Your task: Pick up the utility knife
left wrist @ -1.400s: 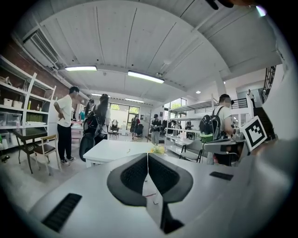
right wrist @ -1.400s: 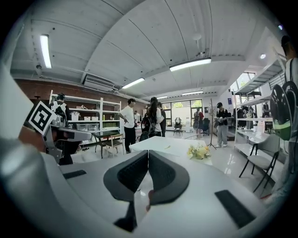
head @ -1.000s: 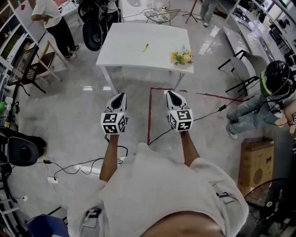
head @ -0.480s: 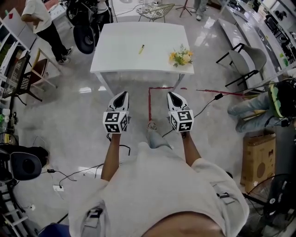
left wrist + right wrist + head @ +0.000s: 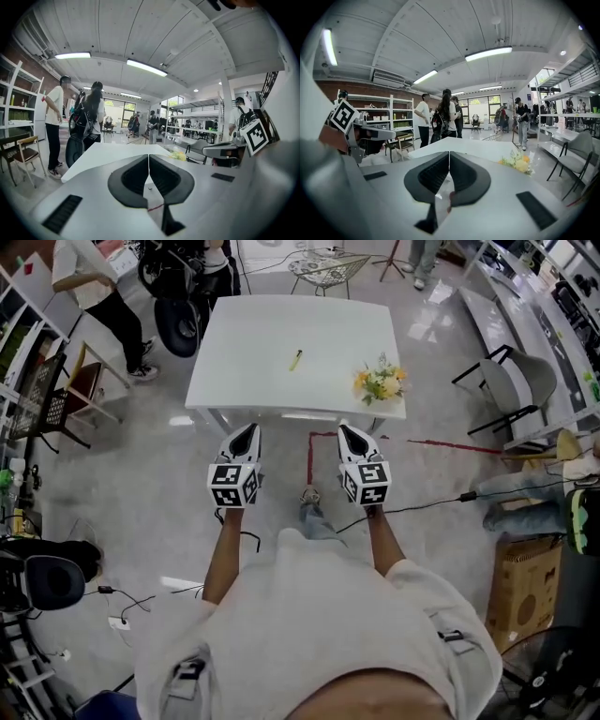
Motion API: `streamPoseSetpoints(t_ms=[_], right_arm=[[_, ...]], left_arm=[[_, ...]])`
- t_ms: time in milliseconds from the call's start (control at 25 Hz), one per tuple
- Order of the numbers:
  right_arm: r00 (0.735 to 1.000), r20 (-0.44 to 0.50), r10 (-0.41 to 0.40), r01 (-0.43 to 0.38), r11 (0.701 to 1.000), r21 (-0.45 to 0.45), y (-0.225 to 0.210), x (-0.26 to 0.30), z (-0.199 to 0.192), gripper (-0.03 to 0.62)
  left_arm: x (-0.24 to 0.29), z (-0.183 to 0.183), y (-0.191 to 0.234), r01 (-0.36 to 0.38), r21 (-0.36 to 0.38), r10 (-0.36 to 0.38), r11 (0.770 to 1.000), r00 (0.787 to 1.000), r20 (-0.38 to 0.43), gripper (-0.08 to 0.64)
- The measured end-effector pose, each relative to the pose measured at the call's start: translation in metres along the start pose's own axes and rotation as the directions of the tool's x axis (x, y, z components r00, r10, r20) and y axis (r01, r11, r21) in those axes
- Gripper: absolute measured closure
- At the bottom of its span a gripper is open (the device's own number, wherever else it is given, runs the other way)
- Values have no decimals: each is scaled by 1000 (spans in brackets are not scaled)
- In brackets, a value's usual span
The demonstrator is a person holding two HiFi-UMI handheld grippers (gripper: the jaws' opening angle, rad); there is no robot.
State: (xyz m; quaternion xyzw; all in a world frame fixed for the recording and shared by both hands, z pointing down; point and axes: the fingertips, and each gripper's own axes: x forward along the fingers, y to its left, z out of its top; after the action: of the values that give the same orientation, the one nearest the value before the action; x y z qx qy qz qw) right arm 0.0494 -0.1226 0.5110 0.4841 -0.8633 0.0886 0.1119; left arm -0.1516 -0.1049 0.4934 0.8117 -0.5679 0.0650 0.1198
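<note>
On table (image 5: 246, 382), utility knife (image 5: 295, 359), off edges.

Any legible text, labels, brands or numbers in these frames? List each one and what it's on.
No text can be read in any view.
Left tool and right tool: black-and-white square marker patterns only, no letters or digits.
Cardboard box: any print is too small to read.
</note>
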Motion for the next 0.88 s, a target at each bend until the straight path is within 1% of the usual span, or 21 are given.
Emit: streamPoseSetpoints(t_ms=[360,680,880], right_arm=[[999,-6,45,-45,999,-2,-34,71,25,560],[997,-13,78,-78,997,-4,-79,113,44,560],[995,-16,97,-97,995,-4,-91,133,47,560]], left_arm=[[70,24,26,-28,-7,28,1000,1000,-7,537],[138,44,22,-36,-9,36,999,999,-17,537],[163,45,26,-41,-2,41,999,999,-31,537]])
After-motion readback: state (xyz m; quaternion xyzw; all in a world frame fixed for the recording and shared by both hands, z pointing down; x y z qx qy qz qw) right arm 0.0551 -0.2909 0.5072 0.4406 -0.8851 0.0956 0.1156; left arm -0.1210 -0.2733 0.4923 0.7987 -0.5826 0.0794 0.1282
